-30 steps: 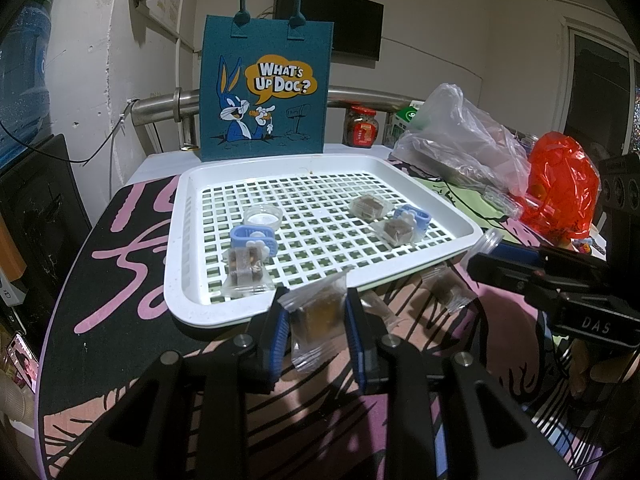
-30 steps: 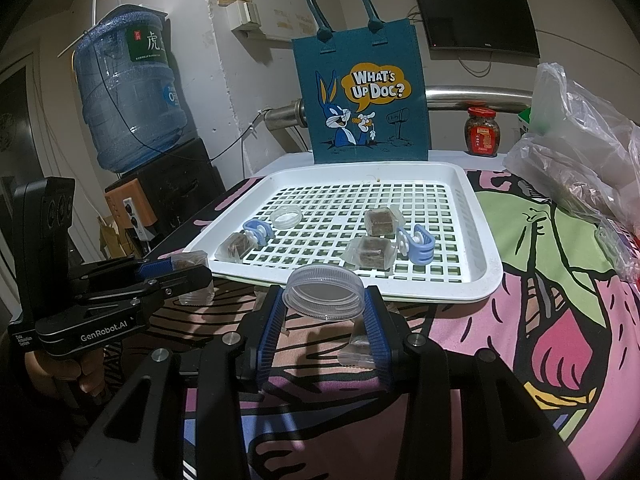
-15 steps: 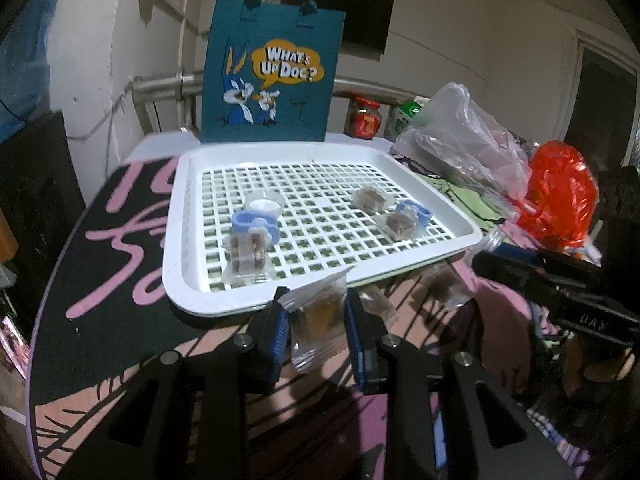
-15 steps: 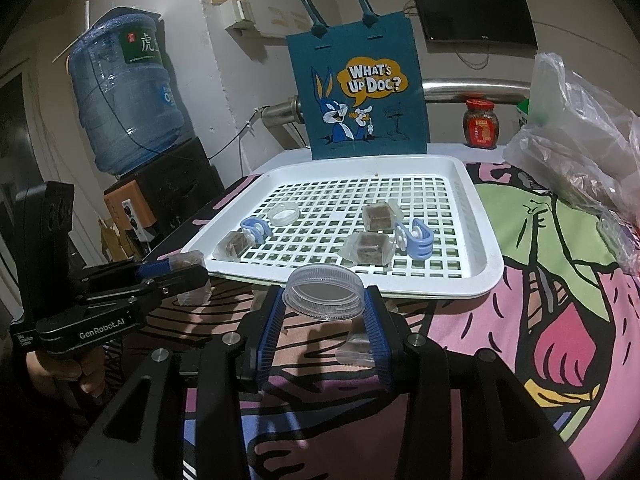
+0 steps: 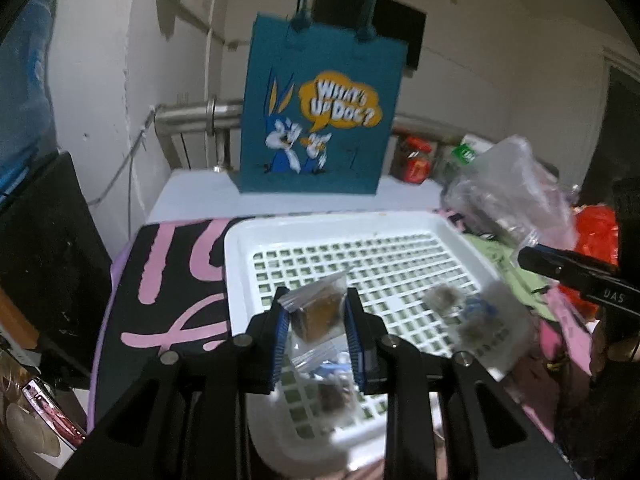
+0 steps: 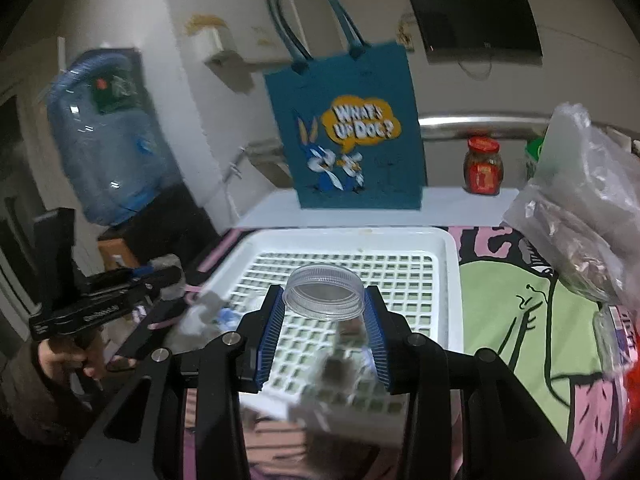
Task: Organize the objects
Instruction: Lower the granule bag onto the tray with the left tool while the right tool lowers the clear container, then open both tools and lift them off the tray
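Note:
My left gripper (image 5: 316, 322) is shut on a clear packet with a brown block (image 5: 318, 312), held above the near left part of the white grid tray (image 5: 240, 248). My right gripper (image 6: 326, 320) is shut on a clear round lid (image 6: 324, 298), held above the tray (image 6: 450, 264) near its front. Blurred wrapped blocks (image 5: 442, 298) and a blue clip (image 5: 478, 306) lie in the tray. The right gripper shows in the left wrist view (image 5: 532, 260), and the left gripper in the right wrist view (image 6: 172, 276).
A teal "What's Up Doc?" bag (image 5: 320, 120) stands behind the tray. A red-lidded jar (image 6: 484, 166) and clear plastic bags (image 6: 580, 208) are at the right. A red bag (image 5: 596, 232) lies far right. A water bottle (image 6: 104, 152) stands at the left.
Both grippers have risen and moved forward from the tablecloth in front of the tray to above the tray, each still holding its object. The views are now blurred by motion.

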`<state>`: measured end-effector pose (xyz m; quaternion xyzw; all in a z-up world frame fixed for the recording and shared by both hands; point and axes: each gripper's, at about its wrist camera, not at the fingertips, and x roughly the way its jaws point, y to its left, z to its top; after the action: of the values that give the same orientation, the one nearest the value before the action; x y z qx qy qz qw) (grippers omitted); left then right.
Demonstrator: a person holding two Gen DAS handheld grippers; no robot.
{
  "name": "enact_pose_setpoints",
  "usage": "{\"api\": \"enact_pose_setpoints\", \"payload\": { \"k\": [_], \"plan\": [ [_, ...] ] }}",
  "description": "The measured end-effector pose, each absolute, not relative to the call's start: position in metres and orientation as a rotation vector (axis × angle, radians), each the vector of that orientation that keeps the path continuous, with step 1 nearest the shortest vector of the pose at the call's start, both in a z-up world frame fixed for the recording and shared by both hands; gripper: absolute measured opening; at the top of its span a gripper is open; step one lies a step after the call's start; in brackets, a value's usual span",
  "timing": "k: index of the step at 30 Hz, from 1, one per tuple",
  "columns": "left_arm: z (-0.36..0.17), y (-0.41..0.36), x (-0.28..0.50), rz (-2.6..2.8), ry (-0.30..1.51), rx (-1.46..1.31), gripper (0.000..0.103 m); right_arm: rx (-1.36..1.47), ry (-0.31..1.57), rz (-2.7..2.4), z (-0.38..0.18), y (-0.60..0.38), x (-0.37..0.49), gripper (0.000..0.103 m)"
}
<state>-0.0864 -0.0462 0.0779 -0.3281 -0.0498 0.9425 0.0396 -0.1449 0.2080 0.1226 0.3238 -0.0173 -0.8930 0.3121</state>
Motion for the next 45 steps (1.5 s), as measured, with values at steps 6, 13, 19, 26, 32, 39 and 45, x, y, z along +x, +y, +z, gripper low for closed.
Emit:
{"api": "enact_pose_setpoints", "payload": {
  "k": [6, 13, 19, 26, 32, 39, 45],
  "plan": [
    [0.046, -0.051, -0.118, 2.858, -0.187, -1.183, 0.026, 1.065, 0.065, -2.384, 0.078, 0.189, -0.189, 0.040],
    [0.029, -0.048, -0.131, 2.844, -0.181, -1.250, 0.028, 1.144, 0.085, -2.351, 0.054, 0.182, -0.200, 0.040],
    [0.053, -0.055, -0.113, 2.848, -0.280, -1.123, 0.064, 1.088, 0.018, -2.373, 0.068, 0.193, -0.190, 0.069],
    [0.121, -0.053, -0.050, 2.934, -0.279, -0.799, 0.083, 0.732, -0.102, -2.460, 0.142, 0.233, -0.116, 0.082],
    [0.122, -0.026, -0.008, 2.886, -0.210, -0.781, 0.086, 0.620, -0.111, -2.464, 0.162, 0.249, -0.062, 0.089],
    [0.075, 0.016, 0.003, 2.770, -0.172, -1.000, 0.086, 0.797, -0.067, -2.447, 0.116, 0.239, -0.043, 0.090],
    [0.038, 0.035, -0.005, 2.734, -0.150, -1.169, 0.085, 0.981, 0.048, -2.423, 0.073, 0.226, -0.048, 0.090]
  ]
}}
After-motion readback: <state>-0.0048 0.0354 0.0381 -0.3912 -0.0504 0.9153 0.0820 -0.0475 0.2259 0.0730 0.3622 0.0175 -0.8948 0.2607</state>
